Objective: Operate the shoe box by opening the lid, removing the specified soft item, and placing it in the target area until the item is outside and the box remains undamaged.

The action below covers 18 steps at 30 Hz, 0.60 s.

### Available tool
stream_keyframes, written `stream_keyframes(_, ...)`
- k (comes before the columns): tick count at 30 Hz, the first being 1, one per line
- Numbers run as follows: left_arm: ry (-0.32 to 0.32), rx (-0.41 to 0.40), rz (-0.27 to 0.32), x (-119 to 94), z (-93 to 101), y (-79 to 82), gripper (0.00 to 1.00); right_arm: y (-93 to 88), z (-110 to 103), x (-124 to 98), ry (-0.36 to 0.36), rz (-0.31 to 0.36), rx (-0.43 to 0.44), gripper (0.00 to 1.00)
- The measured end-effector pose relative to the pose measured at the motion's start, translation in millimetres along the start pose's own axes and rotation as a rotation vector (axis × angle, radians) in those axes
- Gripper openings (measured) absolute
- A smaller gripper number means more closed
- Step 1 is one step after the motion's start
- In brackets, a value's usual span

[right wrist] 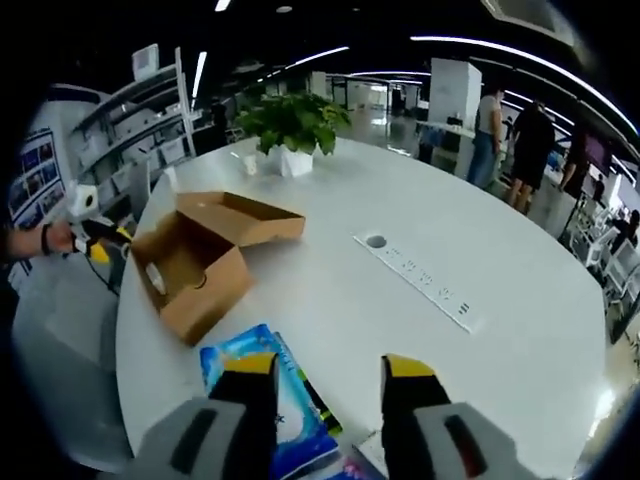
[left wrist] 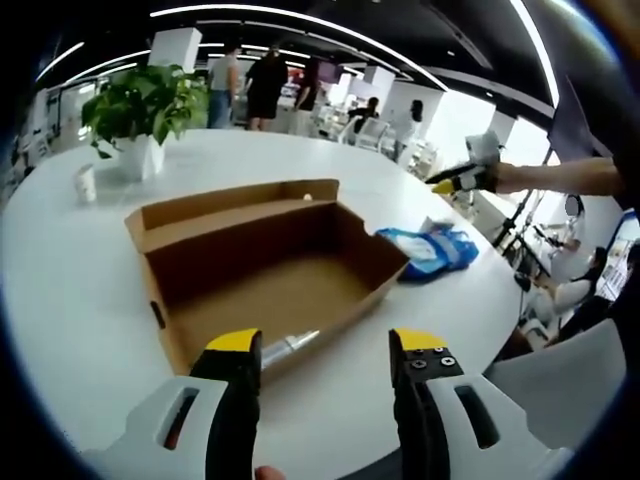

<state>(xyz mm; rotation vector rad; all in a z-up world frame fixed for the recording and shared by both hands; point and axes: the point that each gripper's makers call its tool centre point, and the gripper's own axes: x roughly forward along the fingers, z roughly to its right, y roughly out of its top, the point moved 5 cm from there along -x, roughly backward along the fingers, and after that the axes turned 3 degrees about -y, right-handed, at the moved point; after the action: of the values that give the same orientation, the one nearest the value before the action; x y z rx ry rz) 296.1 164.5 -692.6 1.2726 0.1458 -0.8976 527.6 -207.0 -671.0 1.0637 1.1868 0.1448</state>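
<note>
On the white round table point(left wrist: 70, 300) we see the shoe box point(left wrist: 265, 275) open, lid point(right wrist: 240, 217) folded back, and its floor bare apart from a pale roll point(left wrist: 290, 346) by the near wall. The soft item, a blue packet point(left wrist: 430, 250), lies outside the box, just beside its corner. Our left gripper point(left wrist: 325, 375) hangs parted and empty before the box; our right gripper point(right wrist: 325, 395) hovers above the packet, likewise spread, gripping nothing. We judge the remaining risk to be a careless swing of either tool into the thin cardboard wall, denting it or shoving the box toward the table edge. The packet's printing is too blurred to read.
</note>
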Motion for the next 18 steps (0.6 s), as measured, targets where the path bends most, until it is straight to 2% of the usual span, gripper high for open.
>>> stream_keyframes(5, -0.003, -0.003, 0.004, -0.6, 0.3, 0.7, 0.52, 16.6, -20.2, 6.1, 0.044, 0.064, 0.034, 0.40)
stream_keyframes(18, -0.033, 0.005, 0.017, 0.3, 10.3, 4.4, 0.52, 31.2, -52.5, 11.7, 0.086, 0.106, 0.021, 0.41)
